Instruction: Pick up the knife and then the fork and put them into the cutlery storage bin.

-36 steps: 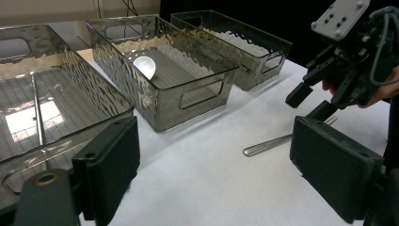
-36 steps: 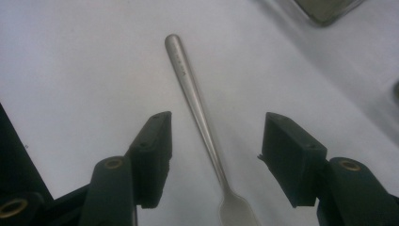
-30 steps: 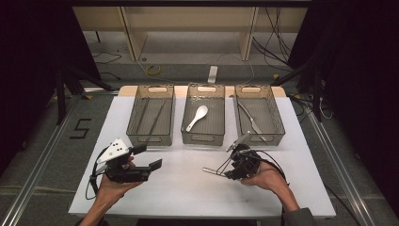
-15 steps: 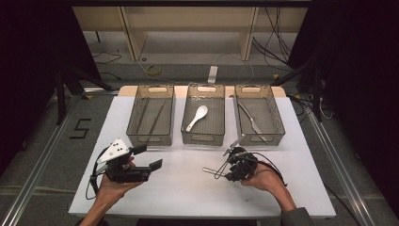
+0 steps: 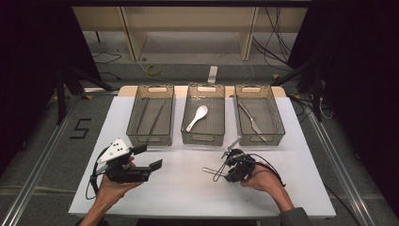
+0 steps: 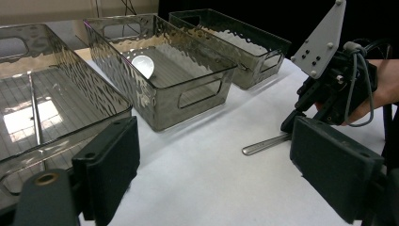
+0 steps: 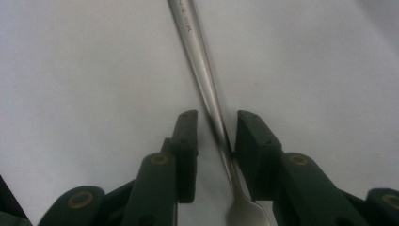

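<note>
A metal utensil (image 5: 208,170) lies flat on the white table (image 5: 188,188), front right of centre; its handle (image 7: 202,70) runs away from the right gripper's camera and its head end sits by the jaw roots. My right gripper (image 5: 223,171) is down on the table, open, with one jaw on each side of the handle and a narrow gap left. In the right gripper view the handle lies closer to the right jaw of the gripper (image 7: 216,136). My left gripper (image 5: 149,157) hovers at the front left, wide open and empty (image 6: 216,174), facing the right gripper (image 6: 324,94) and the utensil (image 6: 266,143).
Three clear bins stand in a row at the back. The left bin (image 5: 149,139) holds chopsticks, the middle bin (image 5: 203,139) a white spoon (image 5: 196,117), the right bin (image 5: 261,139) a metal utensil (image 5: 251,120). The table's edge runs just below both hands.
The right gripper has shifted slightly left and settled lower over the utensil's handle. The left gripper has stayed where it was.
</note>
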The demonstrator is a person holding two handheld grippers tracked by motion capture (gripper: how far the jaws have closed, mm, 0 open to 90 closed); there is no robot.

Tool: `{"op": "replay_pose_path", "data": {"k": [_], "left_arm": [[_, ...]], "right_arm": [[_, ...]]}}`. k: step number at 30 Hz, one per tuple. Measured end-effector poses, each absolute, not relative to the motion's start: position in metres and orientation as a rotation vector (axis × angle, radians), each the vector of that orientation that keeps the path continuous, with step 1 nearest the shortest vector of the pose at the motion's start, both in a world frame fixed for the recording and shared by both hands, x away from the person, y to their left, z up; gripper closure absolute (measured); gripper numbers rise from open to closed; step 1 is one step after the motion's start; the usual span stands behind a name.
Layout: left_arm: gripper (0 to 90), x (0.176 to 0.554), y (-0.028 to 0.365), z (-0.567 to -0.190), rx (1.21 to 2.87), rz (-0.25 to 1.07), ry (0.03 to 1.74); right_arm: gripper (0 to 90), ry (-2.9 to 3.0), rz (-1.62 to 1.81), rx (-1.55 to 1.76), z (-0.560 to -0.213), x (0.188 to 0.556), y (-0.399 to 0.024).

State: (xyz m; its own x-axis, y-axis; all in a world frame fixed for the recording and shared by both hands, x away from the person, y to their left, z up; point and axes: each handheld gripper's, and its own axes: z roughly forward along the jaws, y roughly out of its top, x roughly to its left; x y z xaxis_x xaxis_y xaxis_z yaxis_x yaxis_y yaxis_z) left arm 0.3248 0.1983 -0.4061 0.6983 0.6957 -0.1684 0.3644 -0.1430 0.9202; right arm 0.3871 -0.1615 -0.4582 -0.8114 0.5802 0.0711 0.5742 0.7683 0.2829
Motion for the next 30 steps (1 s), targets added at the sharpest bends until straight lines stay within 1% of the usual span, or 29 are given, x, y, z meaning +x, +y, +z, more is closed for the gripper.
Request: {"op": "replay_pose_path", "data": {"k": [13,26,30], "left_arm": [[15.7,0.3246,0.1983,-0.4061,1.760,0.359,0.843],[15.8,0.3244,0.1981,-0.4060,1.762,0.360,0.844],[15.8,0.3243,0.1978,-0.4060,1.762,0.359,0.844]], "right_arm": [[77.8,2.924,0.426,0.916,-0.4586,0.3844,-0.1593],[79.5,2.918,0.368,0.882,-0.4577,0.3814,-0.1533],[81.6,2.924,0.358,0.868,-0.4578,0.3818,-0.1523]]}}
